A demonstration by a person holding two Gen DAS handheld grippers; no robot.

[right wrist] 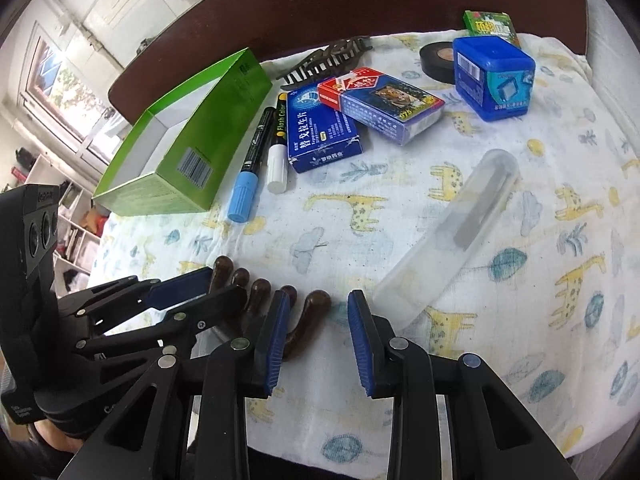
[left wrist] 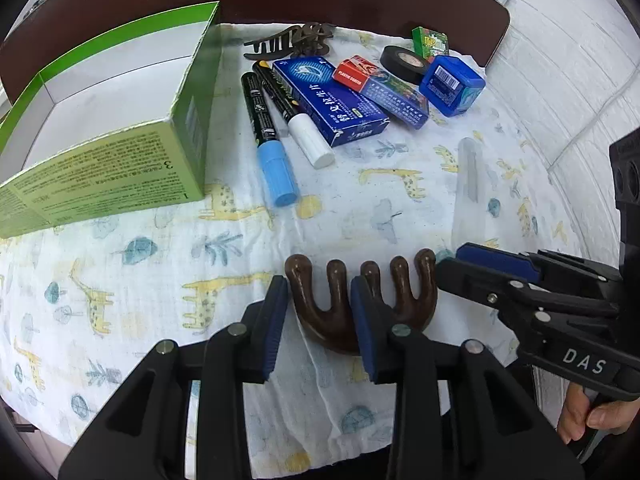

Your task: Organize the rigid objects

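Green box empty; markers, cartons, tape beside it unsorted. Left claw part-open, straddling wooden comb, not clamped. Right claw open, empty.

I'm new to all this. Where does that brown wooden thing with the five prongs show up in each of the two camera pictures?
Left wrist view: the brown pronged piece sits bottom centre, between the fingers of the left gripper.
Right wrist view: it lies lower left of centre, partly hidden behind the left gripper.
Shared landmark: the green box, at left in both views.
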